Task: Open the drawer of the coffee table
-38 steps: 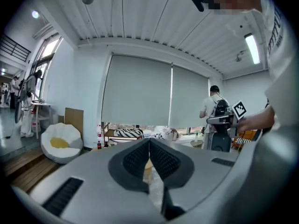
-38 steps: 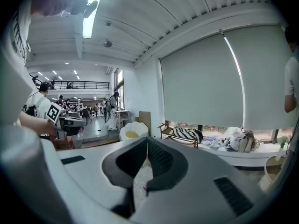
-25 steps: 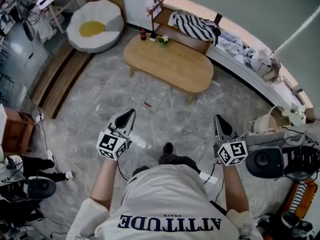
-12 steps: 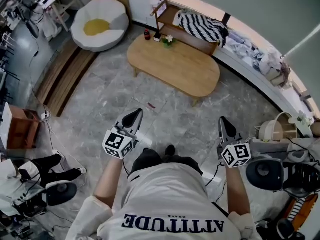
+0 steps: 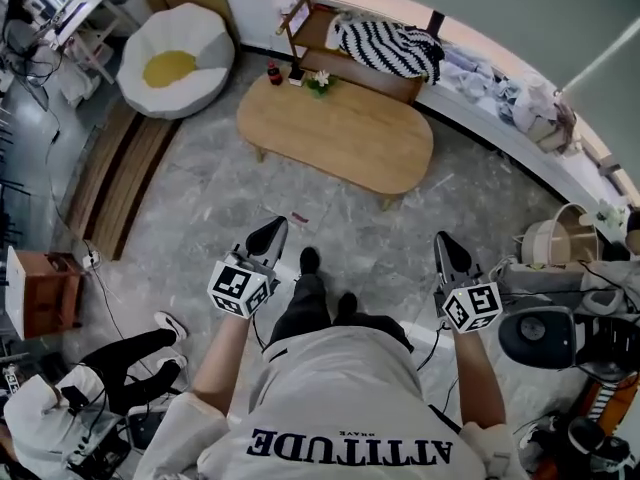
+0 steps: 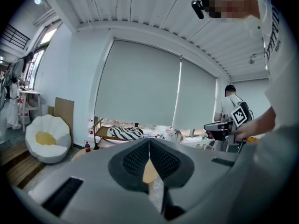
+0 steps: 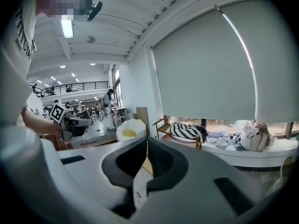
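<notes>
The oval wooden coffee table (image 5: 335,133) stands ahead on the marble floor; no drawer front shows from above. My left gripper (image 5: 270,233) and right gripper (image 5: 444,242) are held out at waist height, a good way short of the table, one on each side of my legs. Both point at the table. In the left gripper view the jaws (image 6: 149,146) are pressed together with nothing between them. The right gripper view shows its jaws (image 7: 146,146) shut and empty too. A sliver of the table top (image 6: 148,171) shows behind the left pads.
A white beanbag chair (image 5: 175,58) lies left of the table. A wooden rack with a striped blanket (image 5: 385,48) stands behind it. A bottle (image 5: 268,71) and a small plant (image 5: 320,80) sit at the table's far end. A person (image 5: 90,388) sits lower left; a basket (image 5: 560,238) stands right.
I have walked towards the table: one foot has stepped forward between the grippers, and both grippers moved on with me, still shut. The seated person at lower left has come further into view.
</notes>
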Demonstrator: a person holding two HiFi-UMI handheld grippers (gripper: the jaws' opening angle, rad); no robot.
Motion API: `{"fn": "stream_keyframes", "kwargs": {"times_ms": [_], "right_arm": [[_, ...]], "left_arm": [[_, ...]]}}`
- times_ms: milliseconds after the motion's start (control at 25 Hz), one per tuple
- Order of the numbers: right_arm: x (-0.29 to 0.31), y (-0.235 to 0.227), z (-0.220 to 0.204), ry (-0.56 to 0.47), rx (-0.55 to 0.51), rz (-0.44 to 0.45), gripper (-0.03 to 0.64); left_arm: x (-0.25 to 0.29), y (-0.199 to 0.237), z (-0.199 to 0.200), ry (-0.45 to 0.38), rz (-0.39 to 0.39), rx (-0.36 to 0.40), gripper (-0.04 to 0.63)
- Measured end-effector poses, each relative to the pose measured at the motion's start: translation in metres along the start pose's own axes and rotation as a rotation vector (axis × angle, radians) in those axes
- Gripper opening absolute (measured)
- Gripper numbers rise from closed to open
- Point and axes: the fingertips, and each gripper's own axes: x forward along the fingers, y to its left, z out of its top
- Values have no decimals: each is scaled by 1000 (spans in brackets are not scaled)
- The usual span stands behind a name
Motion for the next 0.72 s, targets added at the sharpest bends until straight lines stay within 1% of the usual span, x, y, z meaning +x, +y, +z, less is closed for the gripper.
{"fn": "stream_keyframes", "kwargs": {"times_ms": [200, 440, 520, 720], "right_arm": [[25, -10, -1, -2, 18, -45, 18], [65, -22, -11, 29, 47, -81, 18], [80, -23, -16, 36, 73, -74, 18], [124, -20, -33, 33, 154, -1, 18]], "left_arm": [[39, 28, 0, 18, -48, 6, 20], [86, 64, -14, 68, -107, -7, 20], [99, 75, -23, 87, -129, -12, 20], [138, 94, -55, 114, -203, -23, 20]]}}
